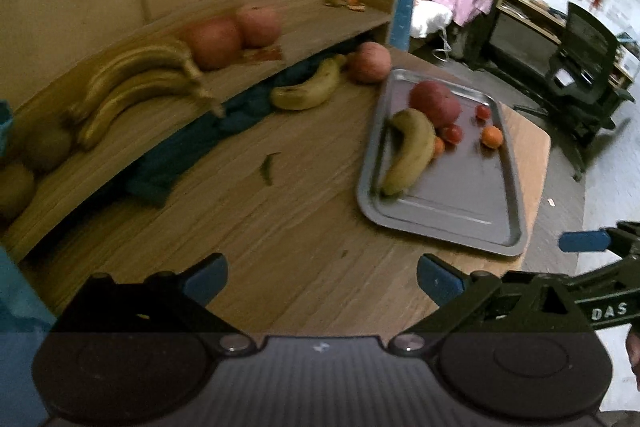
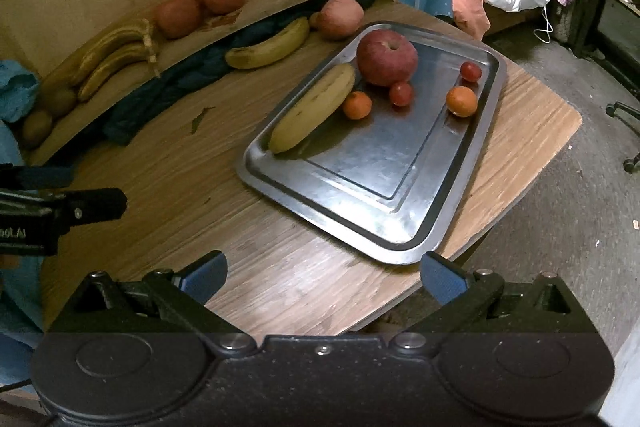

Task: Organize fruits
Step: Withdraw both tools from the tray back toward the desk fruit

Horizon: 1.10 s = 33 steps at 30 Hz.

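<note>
- Left wrist view: the left gripper point(image 1: 322, 281) hovers above the wooden table point(image 1: 256, 219) with its jaws wide apart and nothing between them.
- The metal tray point(image 1: 496, 239) lies ahead to the right, carrying a banana point(image 1: 412, 153) touching a red apple point(image 1: 436, 103), with small red and orange fruits just beside them.
- A loose banana point(image 1: 310, 87) and a second apple point(image 1: 369, 62) rest on the table near the tray's far end.
- On the raised shelf point(image 1: 304, 15) sit a banana bunch point(image 1: 136, 87) and two apples point(image 1: 232, 33); the picture is blurred here.
- The right gripper point(image 1: 584, 242) enters at the right edge, off the table's corner.
- Right wrist view: the right gripper point(image 2: 323, 279) hangs over the table's near edge, jaws wide apart and empty.
- The tray point(image 2: 360, 223) lies directly ahead, holding the banana point(image 2: 314, 107), the apple point(image 2: 386, 57), two small oranges point(image 2: 461, 101) and two small red fruits point(image 2: 401, 93), all in its far half.
- The left gripper point(image 2: 80, 203) shows at the left edge above the table.
</note>
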Each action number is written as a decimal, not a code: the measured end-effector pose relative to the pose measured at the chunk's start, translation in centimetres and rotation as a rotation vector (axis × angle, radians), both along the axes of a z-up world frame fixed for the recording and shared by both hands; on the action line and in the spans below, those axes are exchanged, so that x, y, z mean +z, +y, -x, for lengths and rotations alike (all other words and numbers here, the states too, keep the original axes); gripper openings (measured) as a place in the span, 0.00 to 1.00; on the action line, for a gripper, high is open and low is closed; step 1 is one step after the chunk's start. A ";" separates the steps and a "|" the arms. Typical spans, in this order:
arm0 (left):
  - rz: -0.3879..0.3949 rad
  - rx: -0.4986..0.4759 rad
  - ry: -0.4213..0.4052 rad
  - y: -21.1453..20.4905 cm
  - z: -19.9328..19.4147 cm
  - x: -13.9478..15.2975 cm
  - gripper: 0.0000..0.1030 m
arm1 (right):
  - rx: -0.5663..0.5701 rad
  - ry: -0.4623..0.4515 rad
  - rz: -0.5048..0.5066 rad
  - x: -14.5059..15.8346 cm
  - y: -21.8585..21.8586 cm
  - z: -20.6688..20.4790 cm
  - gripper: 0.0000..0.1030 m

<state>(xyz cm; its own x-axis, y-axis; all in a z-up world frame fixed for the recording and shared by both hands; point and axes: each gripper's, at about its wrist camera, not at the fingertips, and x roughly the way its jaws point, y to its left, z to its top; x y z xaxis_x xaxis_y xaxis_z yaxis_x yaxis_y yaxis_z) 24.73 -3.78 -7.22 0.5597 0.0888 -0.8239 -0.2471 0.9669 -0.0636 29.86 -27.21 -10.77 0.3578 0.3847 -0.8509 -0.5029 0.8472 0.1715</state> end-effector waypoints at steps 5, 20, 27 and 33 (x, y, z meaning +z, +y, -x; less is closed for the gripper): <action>-0.007 0.064 -0.009 1.6 1.0 0.2 1.00 | 0.013 -0.019 0.003 0.6 0.8 0.6 0.99; -0.022 0.192 0.002 4.3 1.7 0.3 1.00 | 0.119 -0.051 0.002 2.0 4.2 -0.9 0.99; -0.017 0.252 0.007 4.9 0.4 0.0 1.00 | 0.185 -0.072 -0.001 2.3 5.6 -3.1 0.99; 0.002 0.280 0.014 5.4 -1.7 -0.5 1.00 | 0.234 -0.077 0.001 2.2 6.5 -5.7 0.99</action>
